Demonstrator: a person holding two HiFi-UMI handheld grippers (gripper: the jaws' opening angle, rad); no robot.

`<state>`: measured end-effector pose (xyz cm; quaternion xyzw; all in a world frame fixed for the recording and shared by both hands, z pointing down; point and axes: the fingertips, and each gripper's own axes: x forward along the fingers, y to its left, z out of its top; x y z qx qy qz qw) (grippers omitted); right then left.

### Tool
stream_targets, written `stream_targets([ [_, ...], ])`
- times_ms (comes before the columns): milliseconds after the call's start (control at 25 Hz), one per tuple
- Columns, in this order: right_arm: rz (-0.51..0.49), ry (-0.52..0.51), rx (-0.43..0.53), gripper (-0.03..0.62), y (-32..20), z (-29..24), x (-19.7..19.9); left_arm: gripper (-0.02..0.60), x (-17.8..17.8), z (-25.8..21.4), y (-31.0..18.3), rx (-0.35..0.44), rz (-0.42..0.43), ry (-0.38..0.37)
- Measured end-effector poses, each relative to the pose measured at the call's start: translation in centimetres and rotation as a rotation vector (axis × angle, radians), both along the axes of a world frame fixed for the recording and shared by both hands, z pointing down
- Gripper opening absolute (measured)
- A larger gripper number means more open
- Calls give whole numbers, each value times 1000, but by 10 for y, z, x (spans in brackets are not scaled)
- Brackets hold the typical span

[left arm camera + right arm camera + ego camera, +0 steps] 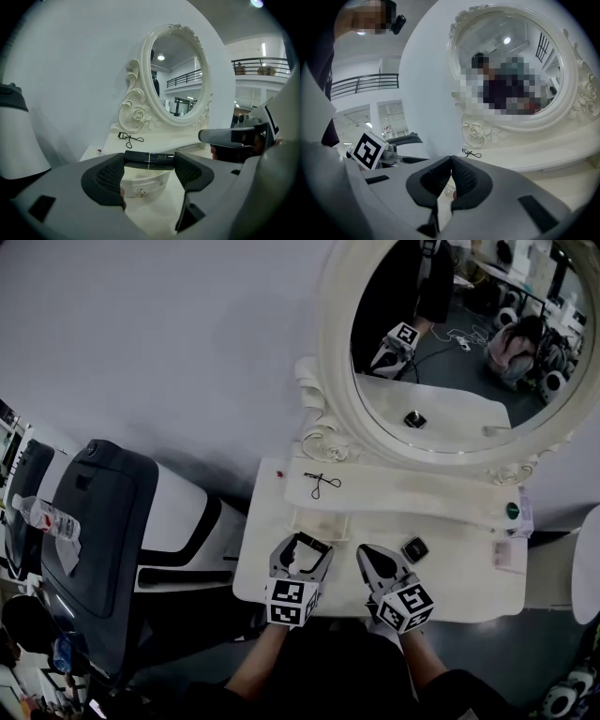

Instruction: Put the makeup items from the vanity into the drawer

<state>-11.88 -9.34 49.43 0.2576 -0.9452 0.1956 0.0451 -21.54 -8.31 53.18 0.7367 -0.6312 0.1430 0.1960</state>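
Nearest, both grippers hang over the front edge of the white vanity top [469, 589]. The left gripper [310, 547] has its jaws wide apart and clamped on the two ends of one dark tube [149, 158], which lies crosswise between the pads. The right gripper [451, 165] has its jaws pressed together with nothing between them. At 3 o'clock from the right gripper's tips lies one small square dark compact [413, 548]. At 12 o'clock from the left gripper is one small drawer [149, 180] with a single knob [140, 191]; its front is closed, so its contents cannot be seen. Beyond it, on the raised shelf, lies one eyelash curler [322, 484], and at 2 o'clock, far right, stands one green-lidded jar [513, 511], below the oval mirror [334, 362]
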Motion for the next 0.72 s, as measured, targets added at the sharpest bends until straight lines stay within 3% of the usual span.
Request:
stream_targets([
  [440, 45, 35, -39, 23, -21, 15, -3, 348, -12, 44, -42, -110, -14, 16],
  [720, 75, 44, -47, 23, -31, 20, 4, 348, -14, 65, -50, -153, -9, -18],
])
